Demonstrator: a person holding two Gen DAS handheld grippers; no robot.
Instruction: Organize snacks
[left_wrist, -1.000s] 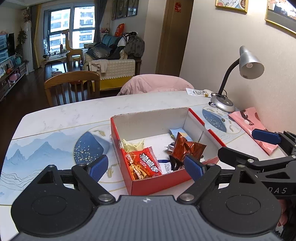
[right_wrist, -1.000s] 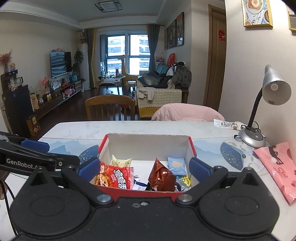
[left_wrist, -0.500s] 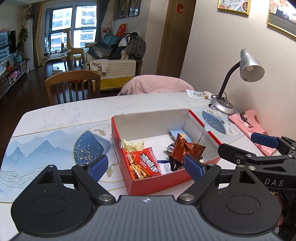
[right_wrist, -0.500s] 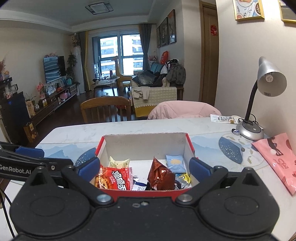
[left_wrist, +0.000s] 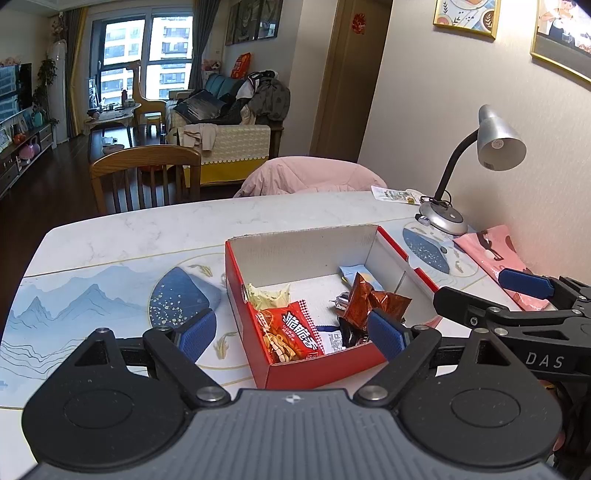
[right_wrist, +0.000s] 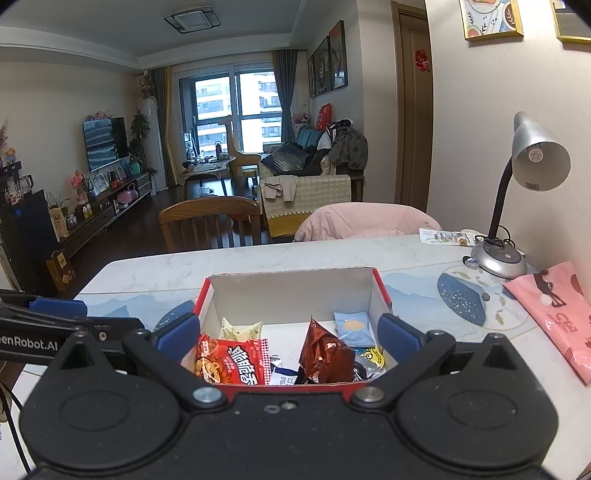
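A red cardboard box (left_wrist: 325, 369) (right_wrist: 382, 288) stands on the table and holds several snack packets: a red crisp bag (left_wrist: 291, 334) (right_wrist: 232, 360), a brown foil bag (left_wrist: 373, 301) (right_wrist: 325, 354), a pale yellow packet (left_wrist: 267, 295) (right_wrist: 242, 328) and a light blue packet (left_wrist: 351, 273) (right_wrist: 352, 325). My left gripper (left_wrist: 291, 334) is open and empty, just in front of the box. My right gripper (right_wrist: 288, 336) is open and empty, its fingers either side of the box's near end. It also shows at the right of the left wrist view (left_wrist: 517, 295).
A desk lamp (left_wrist: 487, 155) (right_wrist: 524, 184) stands at the table's far right by the wall. A pink bag (left_wrist: 498, 258) (right_wrist: 554, 314) lies beside it. A wooden chair (left_wrist: 147, 177) and a pink-draped chair (left_wrist: 310, 177) stand behind the table.
Both grippers have drawn back and risen slightly from the box. Both stay open and empty. The snacks have not moved.
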